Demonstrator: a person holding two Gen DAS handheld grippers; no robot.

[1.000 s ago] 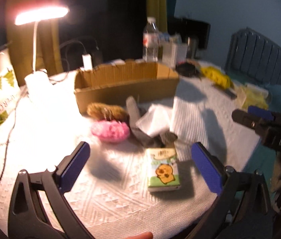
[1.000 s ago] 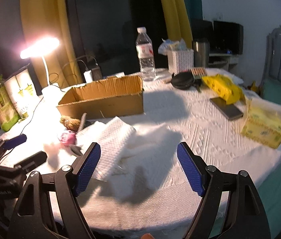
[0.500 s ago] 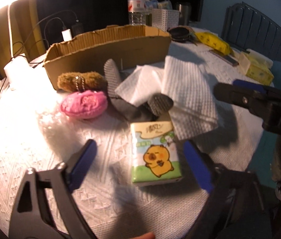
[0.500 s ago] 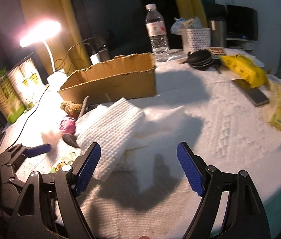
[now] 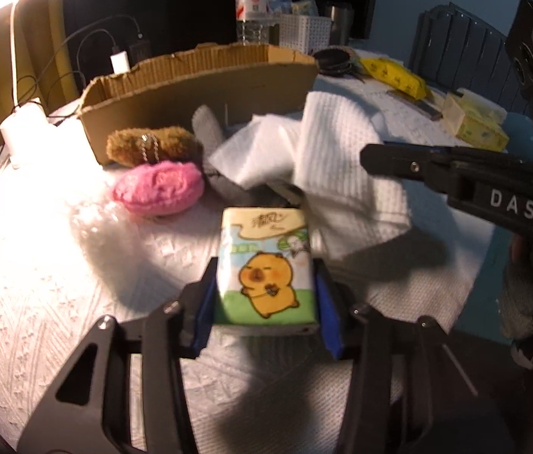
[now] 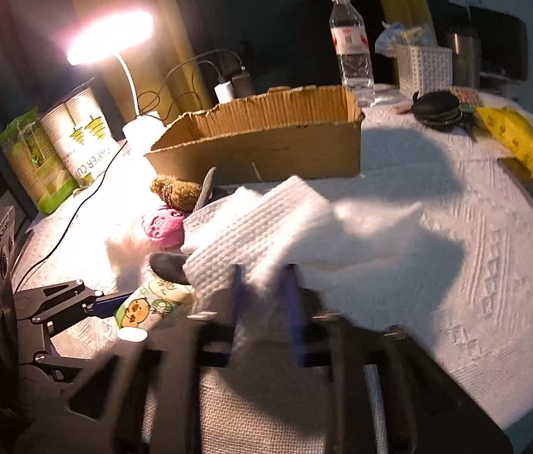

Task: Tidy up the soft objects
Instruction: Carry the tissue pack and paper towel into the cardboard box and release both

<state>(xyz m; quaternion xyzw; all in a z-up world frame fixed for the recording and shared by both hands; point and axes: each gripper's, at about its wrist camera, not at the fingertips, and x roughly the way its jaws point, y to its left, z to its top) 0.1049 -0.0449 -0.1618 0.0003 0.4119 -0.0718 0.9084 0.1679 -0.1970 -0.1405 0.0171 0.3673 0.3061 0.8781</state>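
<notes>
Low centre of the left wrist view, the left gripper (image 5: 264, 299) has its jaws pinching a cartoon tissue pack (image 5: 266, 268); the right gripper (image 6: 264, 302), blurred, appears to pinch a white cloth (image 6: 266, 227). Pickup under way; next comes lifting both toward the cardboard box (image 5: 198, 83) behind.

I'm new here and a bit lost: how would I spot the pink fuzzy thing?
Find the long cardboard box on the white table. Right before its front wall lie two plush toys touching; the pink plush is the nearer, rounder one, unlike the brown plush with a chain.
</notes>
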